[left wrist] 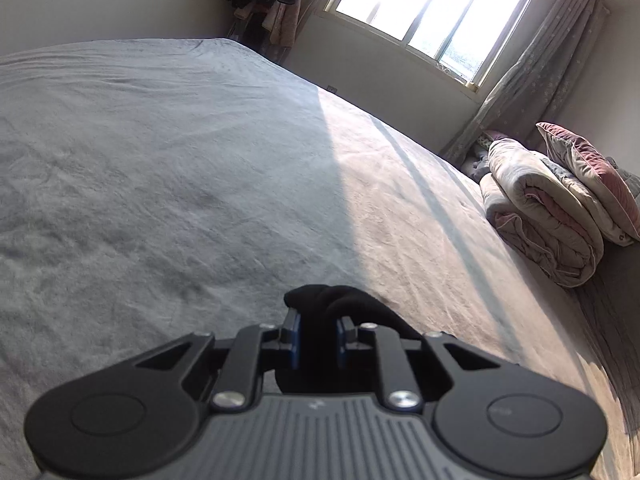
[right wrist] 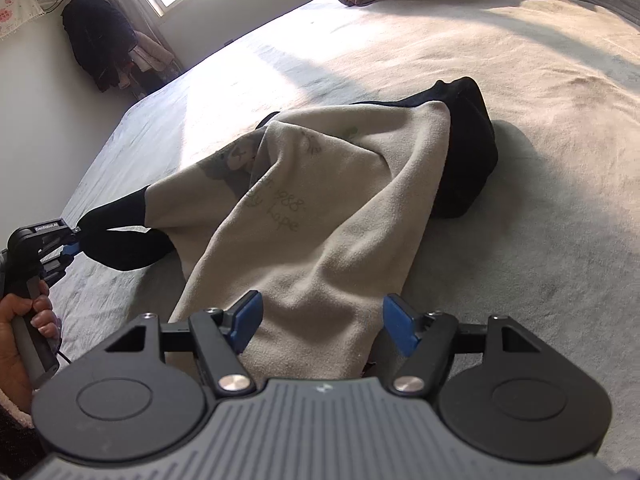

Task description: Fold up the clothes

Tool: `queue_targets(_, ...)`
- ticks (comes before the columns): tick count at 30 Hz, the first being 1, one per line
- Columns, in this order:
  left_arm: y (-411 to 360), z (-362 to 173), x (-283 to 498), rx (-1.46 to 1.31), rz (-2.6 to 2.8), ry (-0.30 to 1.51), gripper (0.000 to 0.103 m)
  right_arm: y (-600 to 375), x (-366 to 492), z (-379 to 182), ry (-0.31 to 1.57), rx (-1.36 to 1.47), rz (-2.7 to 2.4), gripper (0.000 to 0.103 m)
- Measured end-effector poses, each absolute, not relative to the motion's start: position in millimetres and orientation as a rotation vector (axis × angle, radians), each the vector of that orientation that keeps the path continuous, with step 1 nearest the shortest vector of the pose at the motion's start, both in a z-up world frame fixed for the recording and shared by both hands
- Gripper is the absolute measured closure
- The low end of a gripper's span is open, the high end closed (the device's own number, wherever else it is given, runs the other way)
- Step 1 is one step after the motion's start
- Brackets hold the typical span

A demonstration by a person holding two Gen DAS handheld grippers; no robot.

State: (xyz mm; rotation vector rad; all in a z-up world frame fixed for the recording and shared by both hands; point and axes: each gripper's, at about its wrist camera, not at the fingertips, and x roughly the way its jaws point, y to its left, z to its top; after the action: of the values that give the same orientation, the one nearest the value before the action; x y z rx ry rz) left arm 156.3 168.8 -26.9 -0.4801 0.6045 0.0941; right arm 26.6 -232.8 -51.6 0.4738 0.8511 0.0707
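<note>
Folding is barely starting: we are pinching the sweatshirt's (right wrist: 320,208) black cuff (left wrist: 332,304) in our left gripper (left wrist: 318,342), while our right gripper (right wrist: 322,324) is gaping, empty, over its rumpled hem on the bed (right wrist: 540,120).

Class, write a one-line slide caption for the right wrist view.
Open right gripper straddles a beige top while the left gripper pinches its black cuff.

A home bedroom: wide grey-sheeted bed (left wrist: 200,160), folded quilt (left wrist: 536,216), curtained window (left wrist: 432,8), hanging clothes (right wrist: 100,40).
</note>
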Motion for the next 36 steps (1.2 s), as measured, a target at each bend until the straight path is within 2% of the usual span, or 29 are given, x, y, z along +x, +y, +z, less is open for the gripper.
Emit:
queue_targets(10, 181, -29, 153, -0.337, 0.202, 0.602, 0.085, -231, 26, -55, 0.868, 0.443, 0.067, 0.033)
queue_targets(14, 172, -30, 149, -0.292, 0.177, 0.641, 0.08, -235, 25, -55, 0.864, 0.443, 0.046, 0.033)
queue_targets(18, 164, -31, 145, -0.248, 0.151, 0.68, 0.06, -238, 23, -54, 0.868, 0.45, 0.043, 0.032)
queue_targets(20, 159, -31, 141, -0.227, 0.14, 0.702, 0.057, -236, 19, -53, 0.877, 0.438, 0.072, 0.032)
queue_targets(30, 131, -28, 92, -0.211, 0.022, 0.816, 0.049, -213, -2, -52, 0.923, 0.336, 0.168, 0.032)
queue_targets(36, 107, -36, 62, -0.272, -0.101, 0.879, 0.049, -214, -15, -68, 0.994, 0.446, 0.188, 0.033)
